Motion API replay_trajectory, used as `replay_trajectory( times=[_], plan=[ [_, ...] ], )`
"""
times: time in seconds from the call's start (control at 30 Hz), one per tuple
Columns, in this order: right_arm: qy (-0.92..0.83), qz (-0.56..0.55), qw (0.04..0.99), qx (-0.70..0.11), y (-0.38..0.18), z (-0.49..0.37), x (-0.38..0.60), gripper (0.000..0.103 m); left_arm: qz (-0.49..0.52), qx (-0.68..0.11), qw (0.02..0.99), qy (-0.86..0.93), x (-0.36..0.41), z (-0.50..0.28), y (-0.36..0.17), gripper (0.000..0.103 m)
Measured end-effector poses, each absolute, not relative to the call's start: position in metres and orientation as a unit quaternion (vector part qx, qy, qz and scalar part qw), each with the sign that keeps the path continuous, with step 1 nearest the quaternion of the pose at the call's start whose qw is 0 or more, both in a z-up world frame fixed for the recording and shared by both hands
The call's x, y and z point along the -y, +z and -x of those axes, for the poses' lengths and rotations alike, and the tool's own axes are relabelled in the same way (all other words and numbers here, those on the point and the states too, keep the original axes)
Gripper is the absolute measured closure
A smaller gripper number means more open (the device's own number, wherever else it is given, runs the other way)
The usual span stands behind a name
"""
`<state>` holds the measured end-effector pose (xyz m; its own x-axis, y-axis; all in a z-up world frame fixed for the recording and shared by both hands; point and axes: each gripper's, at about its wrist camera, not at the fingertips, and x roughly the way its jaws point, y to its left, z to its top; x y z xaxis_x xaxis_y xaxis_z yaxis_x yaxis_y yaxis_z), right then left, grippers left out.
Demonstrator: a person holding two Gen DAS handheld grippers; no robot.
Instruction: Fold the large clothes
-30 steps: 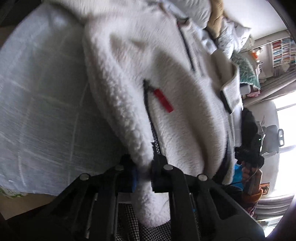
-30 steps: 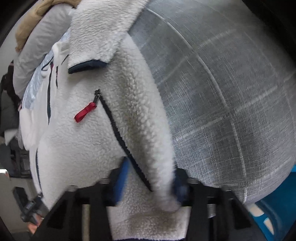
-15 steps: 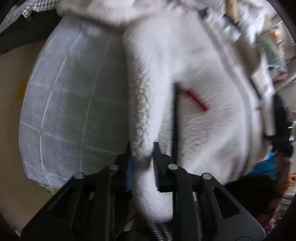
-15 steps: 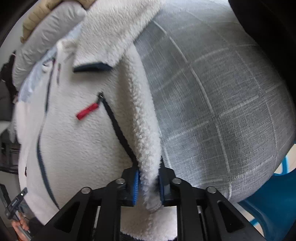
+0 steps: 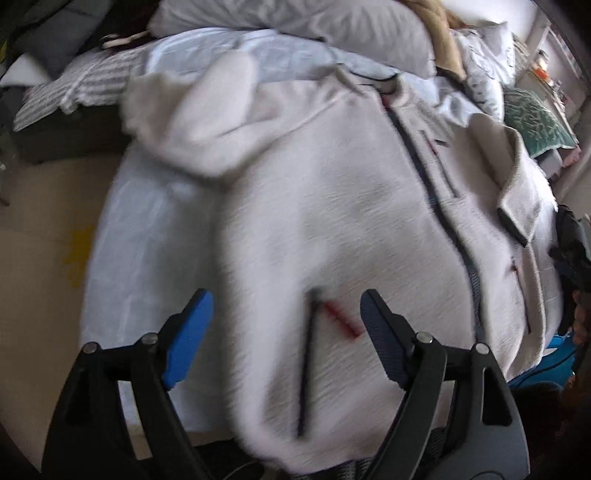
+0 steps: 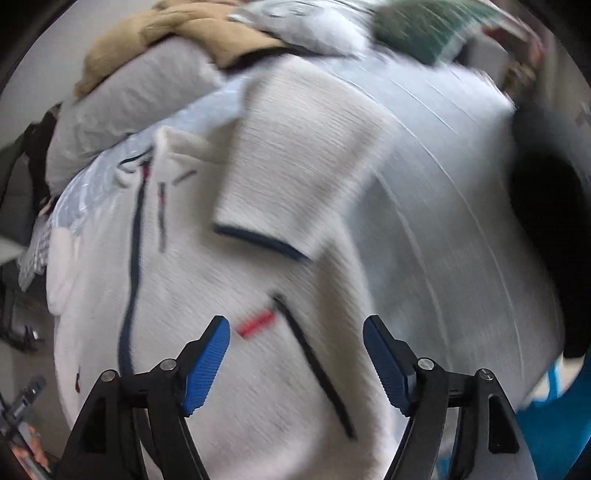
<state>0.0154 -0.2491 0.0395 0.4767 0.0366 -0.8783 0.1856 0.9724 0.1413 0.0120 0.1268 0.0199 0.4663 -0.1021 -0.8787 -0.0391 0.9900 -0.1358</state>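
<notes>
A white fleece jacket with a dark front zip and red pocket pulls lies face up on a pale grey checked bed cover. It also fills the right wrist view, with one sleeve folded across the chest. My left gripper is open and empty above the jacket's lower edge, over one pocket zip. My right gripper is open and empty above the other pocket zip. Both views are blurred by motion.
Pillows and piled clothes lie at the far end of the bed. A striped cloth lies at the far left. A tan garment tops the pile. A blue object stands beside the bed at lower right.
Both grippers have let go of the jacket's hem edges and opened wide. Both have pulled back and up, so more of the jacket shows.
</notes>
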Motion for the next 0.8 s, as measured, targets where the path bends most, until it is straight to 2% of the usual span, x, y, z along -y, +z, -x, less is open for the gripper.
replay_trajectory(
  times=[0.17, 0.43, 0.63, 0.67, 0.7, 0.73, 0.77, 0.8],
  plan=[
    [-0.04, -0.022, 0.868, -0.494, 0.024, -0.072, 0.212, 0.024, 0.061, -0.506, 0.858, -0.063, -0.077, -0.04, 0.014, 0.021],
    [-0.084, 0.111, 0.848, -0.512, -0.045, -0.115, 0.209, 0.024, 0.047, -0.445, 0.887, -0.117, -0.045, -0.058, -0.011, 0.021],
    [-0.079, 0.151, 0.853, -0.493, -0.052, -0.118, 0.21, 0.025, 0.095, -0.484, 0.863, -0.105, -0.049, -0.075, -0.035, 0.021],
    [-0.081, 0.152, 0.854, -0.491, -0.052, -0.118, 0.21, 0.028, 0.101, -0.489, 0.86, -0.105, -0.048, -0.077, -0.037, 0.021],
    [-0.086, 0.154, 0.854, -0.489, -0.051, -0.119, 0.21, 0.04, 0.103, -0.495, 0.857, -0.104, -0.048, -0.076, -0.041, 0.021],
    [-0.094, 0.158, 0.854, -0.486, -0.048, -0.119, 0.211, 0.057, 0.105, -0.497, 0.855, -0.103, -0.048, -0.076, -0.041, 0.021],
    [-0.099, 0.157, 0.854, -0.486, -0.045, -0.119, 0.213, 0.066, 0.106, -0.498, 0.855, -0.102, -0.048, -0.076, -0.044, 0.021],
    [-0.098, 0.148, 0.856, -0.485, -0.041, -0.12, 0.215, 0.082, 0.106, -0.499, 0.854, -0.101, -0.048, -0.075, -0.045, 0.021]
  ],
)
